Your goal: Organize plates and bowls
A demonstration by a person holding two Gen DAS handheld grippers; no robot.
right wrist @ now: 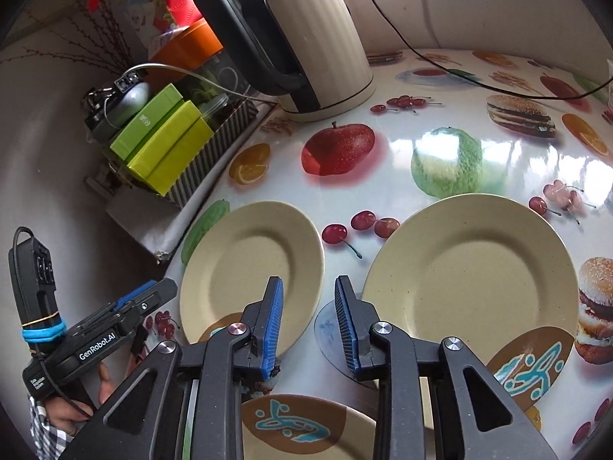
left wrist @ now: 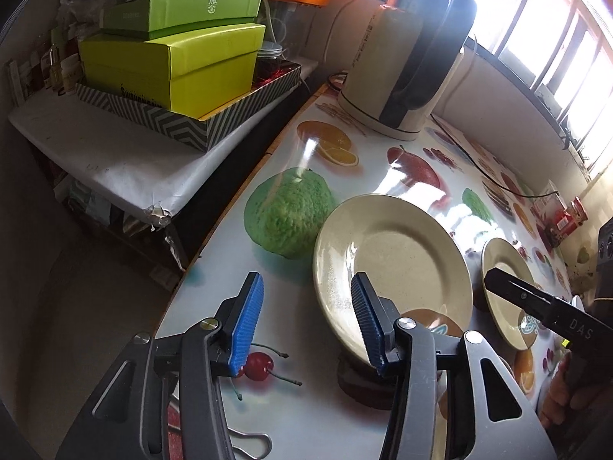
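Note:
Two cream plates lie side by side on the fruit-print table. The left plate (right wrist: 251, 264) (left wrist: 394, 268) is by the table's left edge; the right plate (right wrist: 471, 276) (left wrist: 507, 287) is larger in the right wrist view. Each has a brown patch with a blue figure on its near rim. A third plate (right wrist: 306, 429) of the same kind lies under my right gripper. My left gripper (left wrist: 306, 322) is open, its right finger over the left plate's near rim. My right gripper (right wrist: 308, 322) is open and empty, above the gap between the two plates. The other gripper (right wrist: 126, 306) shows at lower left.
A cream and black electric kettle (right wrist: 306, 50) stands at the back of the table, its cord (right wrist: 498, 84) running right. Beside the table's left edge a lower shelf holds green boxes (left wrist: 172, 65) in a striped tray. Red packets (left wrist: 563, 218) sit at the far right.

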